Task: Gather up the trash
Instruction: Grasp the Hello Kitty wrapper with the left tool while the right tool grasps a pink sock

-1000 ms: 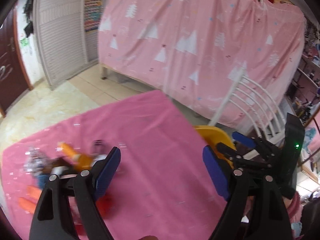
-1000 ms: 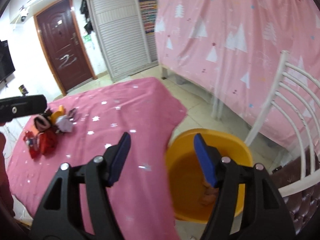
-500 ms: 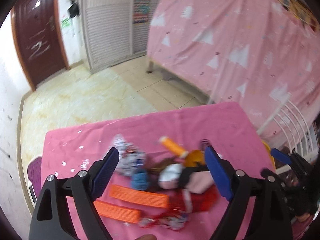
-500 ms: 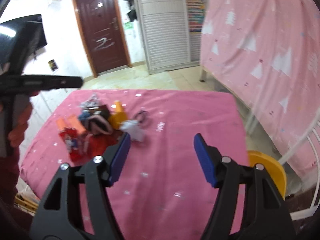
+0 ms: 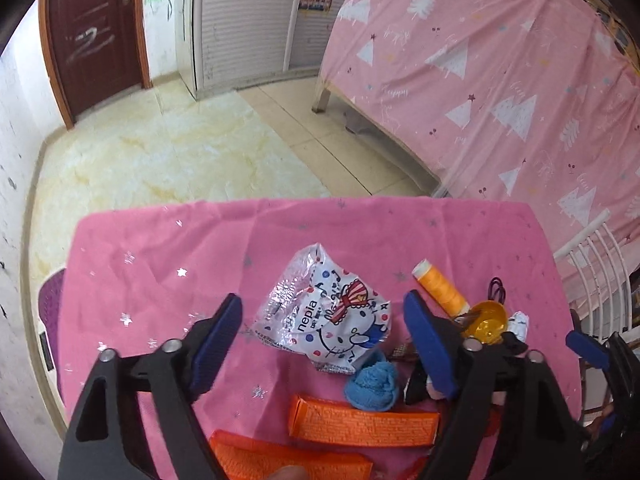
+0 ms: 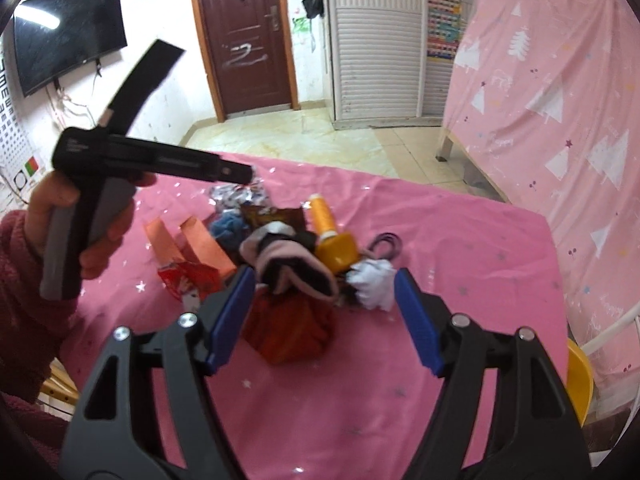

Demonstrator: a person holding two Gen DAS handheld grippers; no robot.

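Over a pink-clothed table [image 5: 160,264], the left gripper [image 5: 320,320] narrows its empty jaws above a crumpled tissue wrapper [image 5: 328,316] while the right gripper [image 6: 324,300], empty and widening, hovers near a white paper wad [image 6: 372,280], apparently choosing trash from the heap.

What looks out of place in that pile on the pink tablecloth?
Non-trash is mixed in: an orange thread spool, a purple hair tie and a pink-and-black glove sit among the crumpled Hello Kitty tissue wrapper and white paper wad.
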